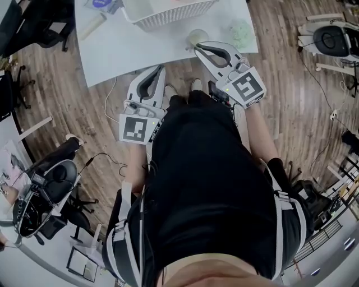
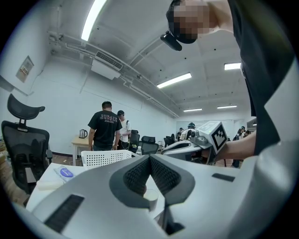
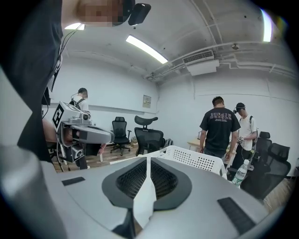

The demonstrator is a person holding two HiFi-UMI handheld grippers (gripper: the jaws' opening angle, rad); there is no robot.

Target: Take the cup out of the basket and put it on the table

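Busy office room, wood floor (image 1: 73,106), people (image 2: 104,126) standing at back. White table (image 1: 112,50) lying ahead of person. White perforated basket (image 1: 174,14) sitting further in on tabletop, partly cut off. Left gripper (image 1: 160,68) and right gripper (image 1: 199,48) hovering at near edge, jaws pressed together, gripping nothing. Pale cup (image 1: 197,37) standing on tabletop by near edge, outside basket, toward right corner. Probably light, thin-walled, crushable: pinching gently across wall below rim looking wisest.

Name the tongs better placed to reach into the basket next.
Right, probably: the right tongs reach over the table toward the white basket; the left tongs end at the table edge. Both are shut.
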